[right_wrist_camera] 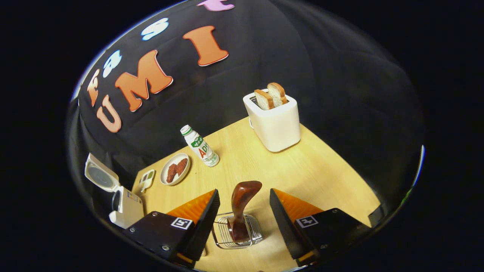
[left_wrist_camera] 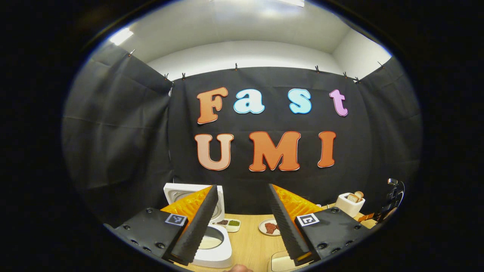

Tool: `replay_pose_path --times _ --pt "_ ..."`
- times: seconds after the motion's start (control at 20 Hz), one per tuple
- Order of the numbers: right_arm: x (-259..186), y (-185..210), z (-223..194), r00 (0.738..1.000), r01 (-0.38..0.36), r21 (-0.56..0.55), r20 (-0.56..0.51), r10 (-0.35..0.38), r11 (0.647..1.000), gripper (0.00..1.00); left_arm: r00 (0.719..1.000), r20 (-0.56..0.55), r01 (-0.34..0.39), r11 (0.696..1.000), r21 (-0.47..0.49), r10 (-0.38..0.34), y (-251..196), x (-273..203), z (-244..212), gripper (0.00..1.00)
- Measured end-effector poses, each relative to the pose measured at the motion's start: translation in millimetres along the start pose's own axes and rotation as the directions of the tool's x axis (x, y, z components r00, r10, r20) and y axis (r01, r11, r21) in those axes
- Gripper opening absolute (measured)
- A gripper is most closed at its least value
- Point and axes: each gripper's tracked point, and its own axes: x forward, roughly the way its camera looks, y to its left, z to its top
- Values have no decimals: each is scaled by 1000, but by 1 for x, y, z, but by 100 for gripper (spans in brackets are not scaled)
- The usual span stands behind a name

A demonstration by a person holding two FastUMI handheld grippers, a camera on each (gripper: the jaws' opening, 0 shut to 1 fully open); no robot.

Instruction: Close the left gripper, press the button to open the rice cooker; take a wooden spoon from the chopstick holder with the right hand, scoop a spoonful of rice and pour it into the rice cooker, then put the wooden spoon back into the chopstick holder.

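Observation:
The white rice cooker (left_wrist_camera: 217,249) stands with its lid (left_wrist_camera: 177,192) raised, just below and behind my left gripper's left finger. My left gripper (left_wrist_camera: 242,223) hangs open above the table with nothing between its fingers. In the right gripper view the cooker (right_wrist_camera: 126,207) shows far left, lid (right_wrist_camera: 99,175) up. The dark wooden spoon (right_wrist_camera: 242,204) stands upright in the wire chopstick holder (right_wrist_camera: 236,232). My right gripper (right_wrist_camera: 242,223) is open, one finger on each side of the spoon's handle, not touching it.
On the wooden table (right_wrist_camera: 321,173) stand a white toaster (right_wrist_camera: 274,121) with two bread slices, a small drink bottle (right_wrist_camera: 199,150), a plate of meat (right_wrist_camera: 174,168) and a small two-part dish (right_wrist_camera: 146,179). A pale object (left_wrist_camera: 281,262) lies at the left gripper view's bottom edge.

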Motion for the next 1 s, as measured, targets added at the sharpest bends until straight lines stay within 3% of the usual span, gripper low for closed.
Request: replay_pose_path --times 0.1,0.15,0.2,0.25,0.35,0.7,1.0 --pt "9 8 0 999 -49 66 -5 49 997 74 1000 -14 -4 1000 1 4 -6 -4 -4 90" --pt "12 8 0 998 -55 81 -3 55 995 61 1000 -18 -7 1000 0 7 -8 -4 -6 90" --pt "16 7 1 999 -54 94 9 53 994 61 1000 -24 -5 1000 -3 5 -10 -4 -8 90" --pt "14 8 1 998 -66 118 16 65 991 49 1000 -30 -5 1000 -9 5 -12 -5 -10 90" --pt "7 8 -1 996 -84 161 22 81 983 39 999 -43 1 1000 -19 -2 -17 -3 -13 90" --pt "-26 1 -15 994 -88 248 80 70 965 30 995 -80 62 998 -30 -64 -38 12 -29 90" --pt "-44 13 -7 990 -62 239 141 29 969 23 994 -65 85 996 -12 -85 -29 30 -24 92"
